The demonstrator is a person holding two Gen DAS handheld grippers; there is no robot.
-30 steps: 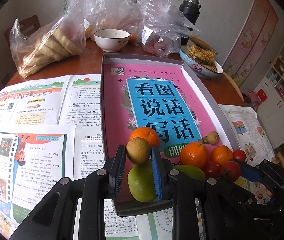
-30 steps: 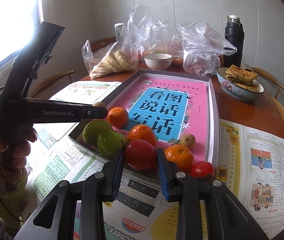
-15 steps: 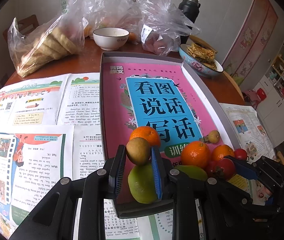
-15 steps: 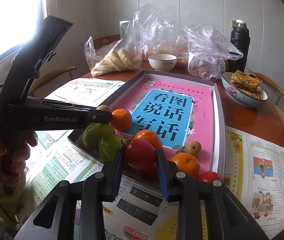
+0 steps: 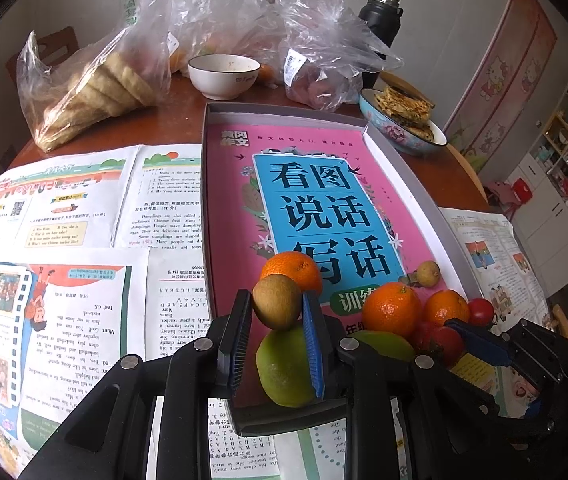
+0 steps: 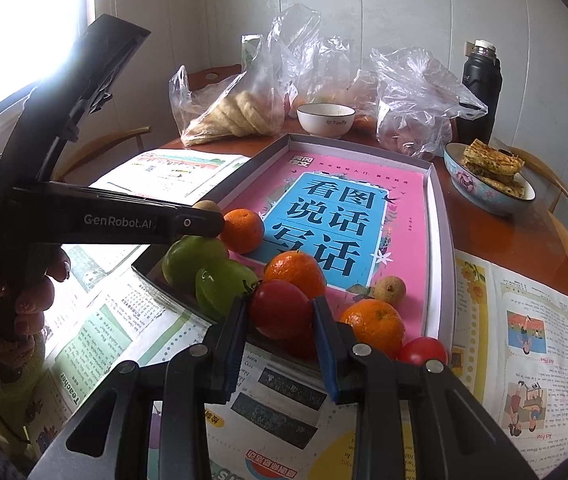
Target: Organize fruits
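Shallow grey tray (image 5: 404,168), low rim, pink glossy book cover as floor; far half bare, fruits crowded at near end. Left gripper (image 5: 277,314): jaws clamped on small brown round fruit (image 5: 276,306), matte skin, held above smooth green fruit (image 5: 284,368). Right gripper (image 6: 280,316): jaws clamped on shiny red tomato (image 6: 281,309) at tray's near edge, maybe just lifted. Dimpled oranges (image 6: 374,328) beside. Newspapers (image 5: 64,320) cover round wooden surface (image 6: 524,232); crinkled plastic bags (image 6: 416,100), white bowl (image 6: 326,120) behind tray.
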